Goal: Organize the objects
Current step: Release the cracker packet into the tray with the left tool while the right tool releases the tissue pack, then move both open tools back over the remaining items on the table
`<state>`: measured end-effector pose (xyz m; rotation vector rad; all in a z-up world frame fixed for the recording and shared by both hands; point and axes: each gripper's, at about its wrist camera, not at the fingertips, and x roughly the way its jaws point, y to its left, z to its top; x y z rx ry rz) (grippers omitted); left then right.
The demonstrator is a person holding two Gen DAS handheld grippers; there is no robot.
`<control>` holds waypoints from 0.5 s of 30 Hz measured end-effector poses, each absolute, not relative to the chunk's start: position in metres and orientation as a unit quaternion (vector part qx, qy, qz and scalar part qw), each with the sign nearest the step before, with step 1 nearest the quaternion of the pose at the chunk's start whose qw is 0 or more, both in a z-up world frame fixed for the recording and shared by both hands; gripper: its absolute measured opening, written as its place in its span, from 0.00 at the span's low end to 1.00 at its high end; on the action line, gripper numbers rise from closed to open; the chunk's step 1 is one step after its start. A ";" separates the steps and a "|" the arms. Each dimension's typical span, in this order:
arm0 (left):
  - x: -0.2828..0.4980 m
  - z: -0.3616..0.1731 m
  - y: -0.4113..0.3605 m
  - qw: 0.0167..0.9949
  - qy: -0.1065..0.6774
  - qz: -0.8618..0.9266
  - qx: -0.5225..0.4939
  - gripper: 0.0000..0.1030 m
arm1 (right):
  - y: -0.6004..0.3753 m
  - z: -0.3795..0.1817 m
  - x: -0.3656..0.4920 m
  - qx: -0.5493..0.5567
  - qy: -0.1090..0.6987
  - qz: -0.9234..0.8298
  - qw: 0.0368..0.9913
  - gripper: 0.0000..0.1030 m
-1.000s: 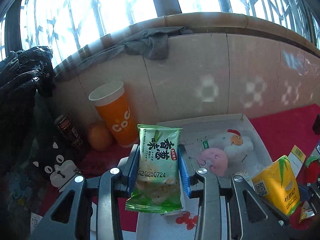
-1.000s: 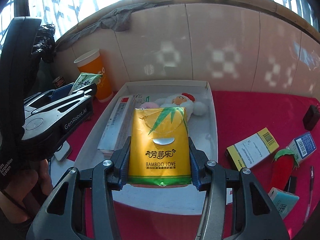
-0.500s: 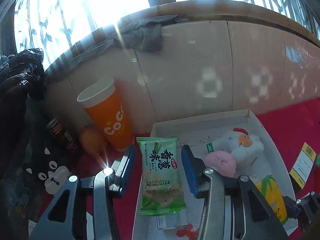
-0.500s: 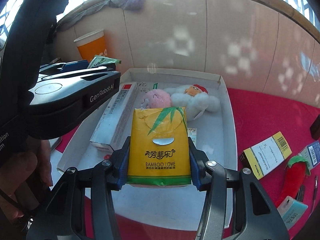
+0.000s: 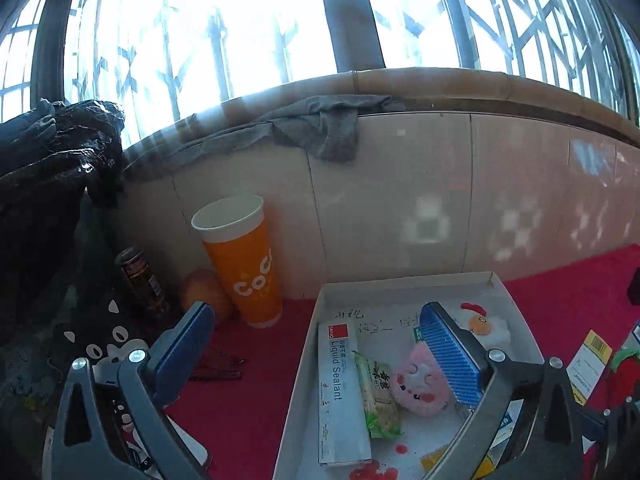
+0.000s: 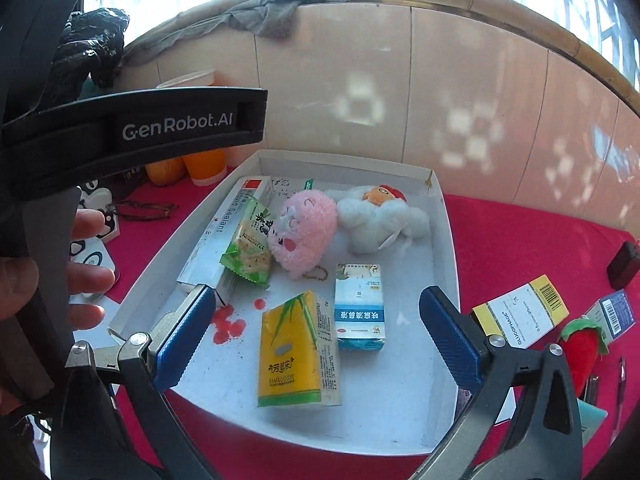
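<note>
A white tray (image 6: 448, 248) holds a sealant box (image 6: 224, 232), a green snack packet (image 6: 248, 248), a pink plush (image 6: 304, 232), a white chicken plush (image 6: 376, 220), a blue-white box (image 6: 360, 308) and a yellow tissue pack (image 6: 296, 352). My right gripper (image 6: 316, 320) hovers over the tissue pack, its jaws opening wide and touching nothing. My left gripper (image 5: 320, 344) is above the tray's left side, jaws opening, nothing between them. The snack packet (image 5: 378, 396) lies below it, leaning on the sealant box (image 5: 340, 392).
An orange paper cup (image 5: 244, 264), an orange fruit (image 5: 200, 292) and a dark bottle (image 5: 140, 280) stand left of the tray by the wall. On the red cloth to the right lie a yellow-white box (image 6: 520, 312), a blue box (image 6: 616, 312) and a strawberry plush (image 6: 580, 344). A hand (image 6: 84, 276) shows at left.
Both grippers have opened. The green snack packet dropped from the left one into the tray beside the sealant box. The yellow tissue pack fell from the right one onto the tray floor.
</note>
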<state>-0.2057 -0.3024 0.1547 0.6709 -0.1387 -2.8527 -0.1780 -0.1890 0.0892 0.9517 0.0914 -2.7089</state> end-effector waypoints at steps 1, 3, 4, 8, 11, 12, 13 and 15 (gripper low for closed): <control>-0.199 0.159 -0.303 0.098 -0.036 -0.969 0.224 1.00 | -0.189 0.090 -0.174 0.324 0.034 -0.936 0.132 1.00; -0.185 0.165 -0.304 0.082 -0.016 -0.971 0.223 1.00 | -0.187 0.094 -0.166 0.315 0.041 -0.939 0.129 1.00; -0.178 0.167 -0.303 0.077 -0.008 -0.972 0.220 1.00 | -0.186 0.096 -0.161 0.311 0.045 -0.941 0.126 1.00; -0.155 0.167 -0.296 0.062 0.005 -0.974 0.218 1.00 | -0.178 0.102 -0.144 0.296 0.056 -0.947 0.114 1.00; -0.143 0.165 -0.287 0.043 0.012 -0.973 0.226 1.00 | -0.170 0.103 -0.136 0.298 0.055 -0.946 0.111 1.00; -0.139 0.165 -0.284 0.037 0.014 -0.973 0.226 1.00 | -0.167 0.104 -0.133 0.299 0.054 -0.946 0.109 1.00; -0.134 0.165 -0.280 0.031 0.016 -0.974 0.226 1.00 | -0.164 0.105 -0.131 0.299 0.052 -0.947 0.107 1.00; -0.128 0.165 -0.274 0.021 0.019 -0.973 0.229 1.00 | -0.156 0.106 -0.124 0.297 0.045 -0.948 0.103 1.00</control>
